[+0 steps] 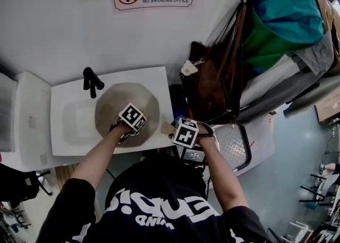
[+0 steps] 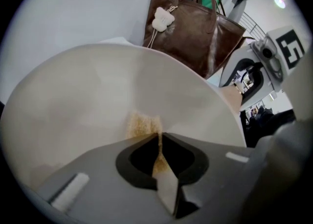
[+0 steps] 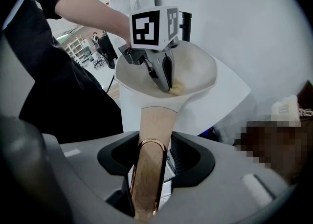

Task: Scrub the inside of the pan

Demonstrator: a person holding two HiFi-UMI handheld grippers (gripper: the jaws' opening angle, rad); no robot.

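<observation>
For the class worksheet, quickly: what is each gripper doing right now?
Left gripper: closed on the sponge.
Right gripper: closed on the pan handle.

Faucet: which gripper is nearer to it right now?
Left. The left gripper holds a sponge inside the pan, near the faucet; the right gripper grips the pan handle beyond the sink's edge.

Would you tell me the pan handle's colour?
Pale wood handle, copper-rimmed end; right gripper view shows it best.
</observation>
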